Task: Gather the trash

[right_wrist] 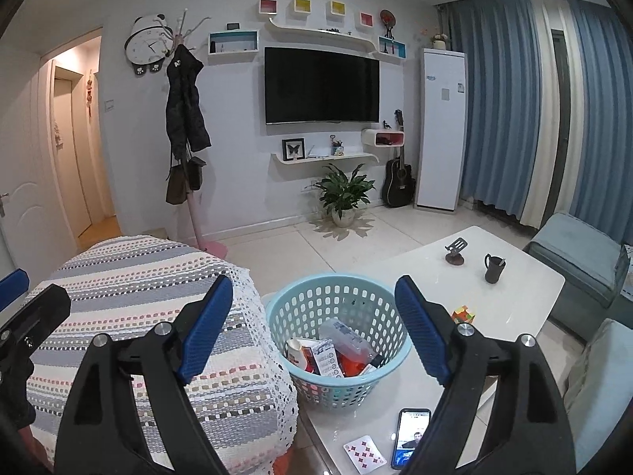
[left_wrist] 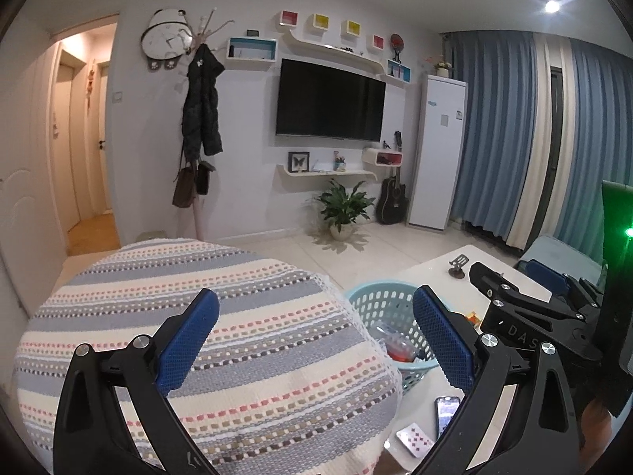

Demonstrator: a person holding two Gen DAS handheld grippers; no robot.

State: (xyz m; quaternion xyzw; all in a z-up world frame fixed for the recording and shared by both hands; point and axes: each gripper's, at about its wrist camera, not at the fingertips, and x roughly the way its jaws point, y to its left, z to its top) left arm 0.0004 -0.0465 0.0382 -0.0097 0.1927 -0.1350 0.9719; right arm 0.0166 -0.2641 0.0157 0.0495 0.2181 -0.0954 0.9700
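Flanking the basket [right_wrist: 338, 340] — striped cushion [right_wrist: 158, 336] left, phone [right_wrist: 411, 437] near.

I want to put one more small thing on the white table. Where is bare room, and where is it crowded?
Bare room: the table middle, between the cube and the mug, and the far right corner behind the mug. Crowded: the near end, where the basket, phone and playing card sit close together.

The light-blue perforated plastic basket [right_wrist: 340, 340] stands upright on the white surface [right_wrist: 514, 297], holding crumpled wrappers, cartons and a clear bottle [right_wrist: 344, 334].
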